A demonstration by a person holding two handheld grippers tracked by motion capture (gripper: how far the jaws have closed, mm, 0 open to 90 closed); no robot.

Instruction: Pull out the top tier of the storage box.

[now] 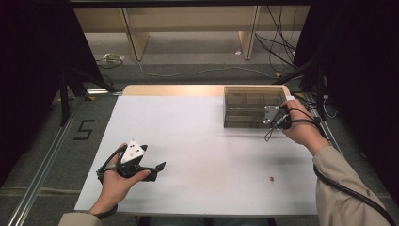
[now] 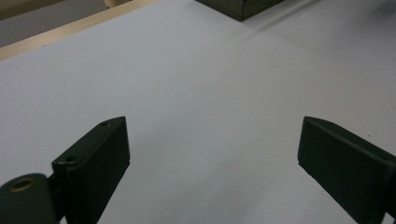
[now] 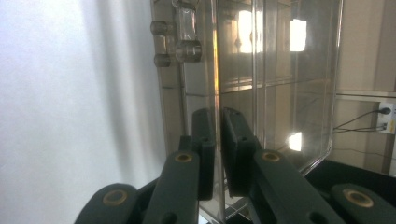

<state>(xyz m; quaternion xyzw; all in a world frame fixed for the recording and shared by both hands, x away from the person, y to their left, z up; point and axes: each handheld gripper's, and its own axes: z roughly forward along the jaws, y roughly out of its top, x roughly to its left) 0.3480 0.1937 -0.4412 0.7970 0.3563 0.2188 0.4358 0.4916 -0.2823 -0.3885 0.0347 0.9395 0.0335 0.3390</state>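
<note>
At upper right, the right gripper is pinching the clear smoky plastic compartment box's thin wall, its jaw tips hiding behind the hand; the left gripper is hovering wide open, holding nothing, above the white surface.

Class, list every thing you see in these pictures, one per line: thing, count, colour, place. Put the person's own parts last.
Table: one, white top with a wooden far edge, centre.
Box: one, clear smoky plastic with compartments, far right of the table.
Lid: one, clear, part of the box, its edge between the right claw's jaws.
Speck: one, brown, near right of the table.
Shelf: one, pale wood, on the floor beyond the table.
Cables: several, black and white, on the floor behind.
Left claw: one, black, near left, open over bare table.
Right claw: one, black, at the box, shut on the lid.
Hands: two, beige sleeves.
</note>
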